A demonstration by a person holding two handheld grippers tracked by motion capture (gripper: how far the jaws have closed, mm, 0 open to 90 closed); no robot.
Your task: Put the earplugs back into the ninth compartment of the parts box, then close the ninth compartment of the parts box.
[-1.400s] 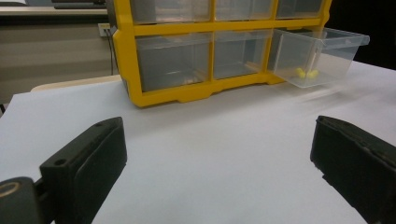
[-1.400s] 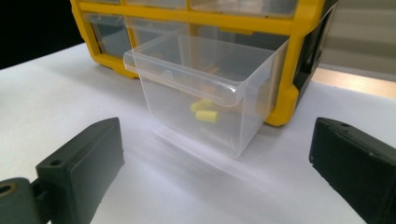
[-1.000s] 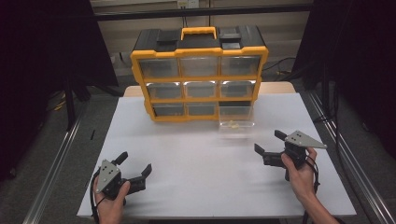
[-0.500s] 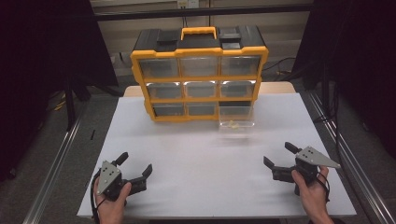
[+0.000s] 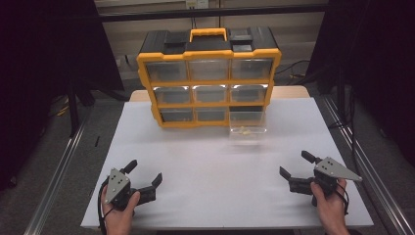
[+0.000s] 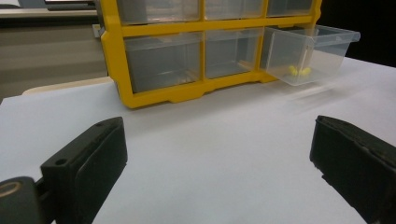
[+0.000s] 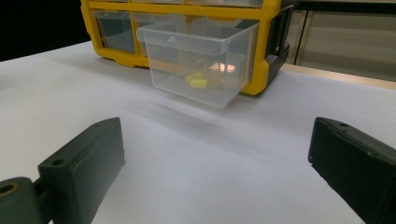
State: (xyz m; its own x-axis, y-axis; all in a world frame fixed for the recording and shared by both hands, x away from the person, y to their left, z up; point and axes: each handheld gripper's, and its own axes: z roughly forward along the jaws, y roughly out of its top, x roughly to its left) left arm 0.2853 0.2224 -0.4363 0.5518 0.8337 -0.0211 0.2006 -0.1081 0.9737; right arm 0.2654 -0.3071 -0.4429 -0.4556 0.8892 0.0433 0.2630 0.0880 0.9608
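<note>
Drawer handling: I judge this clear plastic bin light, thin-walled and slippery, with some flex at the rim. It sits pulled out from the bottom-right slot of the organizer, at the far middle of the white surface. I would take hold across the front wall at its lip, where the plastic is stiffest, and avoid hard squeezing. Contents: a few small yellow pieces lie loose on the drawer floor; they may slide if the bin tilts. The other drawers are shut; their contents I cannot make out. Left gripper and right gripper both rest near the front edge, well apart from the drawer, fingers spread and holding nothing.
</note>
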